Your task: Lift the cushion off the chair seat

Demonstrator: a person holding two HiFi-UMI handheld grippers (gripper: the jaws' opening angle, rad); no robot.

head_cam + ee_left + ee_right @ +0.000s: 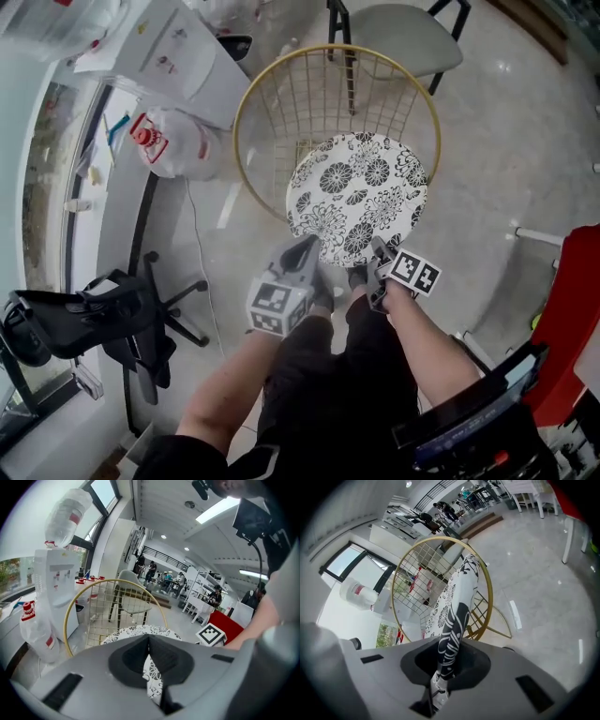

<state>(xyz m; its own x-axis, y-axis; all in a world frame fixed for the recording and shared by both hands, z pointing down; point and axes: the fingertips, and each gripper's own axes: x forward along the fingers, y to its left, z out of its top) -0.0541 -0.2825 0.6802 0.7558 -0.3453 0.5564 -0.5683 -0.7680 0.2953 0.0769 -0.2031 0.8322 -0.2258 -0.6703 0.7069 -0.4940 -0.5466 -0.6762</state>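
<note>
A round white cushion (361, 192) with black flower print hangs tilted over the gold wire chair (246, 103). My left gripper (307, 249) is shut on the cushion's near edge, and my right gripper (378, 253) is shut on the same edge just to the right. In the left gripper view the cushion (140, 631) runs into the left gripper (151, 667), with the chair's gold rim (70, 606) behind. The right gripper view shows the cushion (459, 597) edge-on, pinched in the right gripper (442, 677), in front of the gold chair back (401, 588).
A white water dispenser (178, 56) and a plastic bag (173, 141) stand left of the chair. A black office chair (103, 319) is at the near left, a grey chair (403, 33) beyond, and a red object (577, 300) at the right. The person's legs are below the grippers.
</note>
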